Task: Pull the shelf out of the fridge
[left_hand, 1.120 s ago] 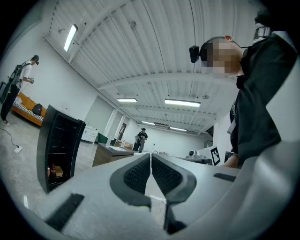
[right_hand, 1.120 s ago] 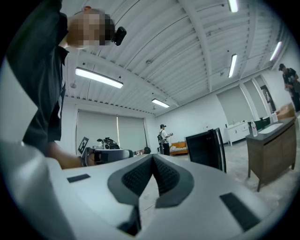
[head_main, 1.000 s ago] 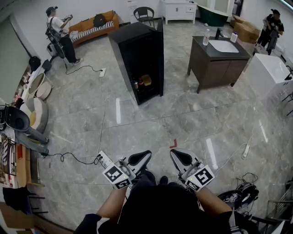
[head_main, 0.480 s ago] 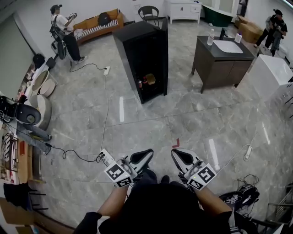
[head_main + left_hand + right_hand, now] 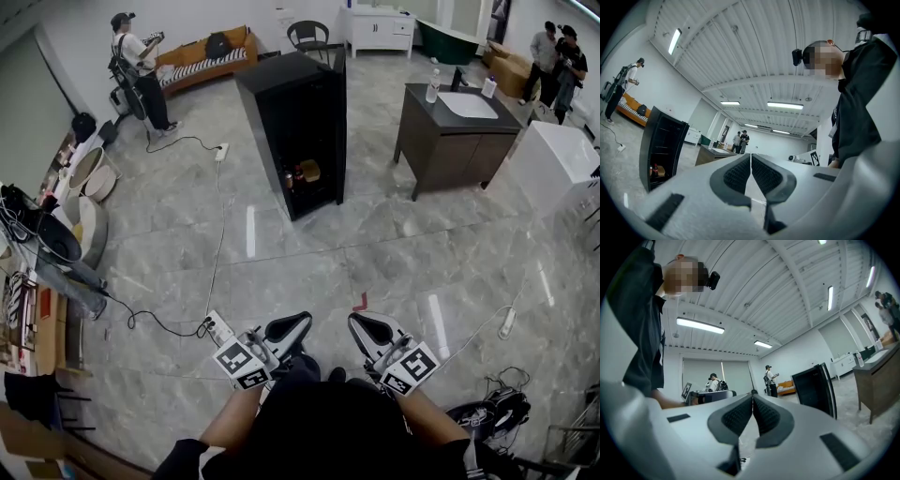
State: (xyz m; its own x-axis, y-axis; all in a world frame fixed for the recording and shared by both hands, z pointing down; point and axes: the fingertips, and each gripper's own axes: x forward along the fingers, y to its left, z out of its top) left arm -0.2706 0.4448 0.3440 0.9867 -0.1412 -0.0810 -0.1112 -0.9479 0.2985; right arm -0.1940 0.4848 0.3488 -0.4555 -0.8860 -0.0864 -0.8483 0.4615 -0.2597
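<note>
A tall black fridge (image 5: 298, 122) stands open across the room, several steps ahead of me in the head view; it also shows as the fridge (image 5: 661, 145) and the fridge (image 5: 814, 387) in the gripper views. Small items (image 5: 300, 172) sit on a low shelf inside it. My left gripper (image 5: 294, 325) and right gripper (image 5: 367, 323) are held level close to my body, far from the fridge. Both are shut with nothing between the pads, as the left gripper (image 5: 750, 161) and right gripper (image 5: 753, 401) views show.
A dark vanity with a sink (image 5: 455, 127) stands right of the fridge. A cable and power strip (image 5: 217, 327) lie on the floor by my left gripper. People stand at far left (image 5: 139, 67) and far right (image 5: 555, 58). Clutter (image 5: 56, 234) lines the left wall.
The head view has shifted slightly, so the fridge sits a little lower and further right in the picture. Both grippers stay shut in the same place.
</note>
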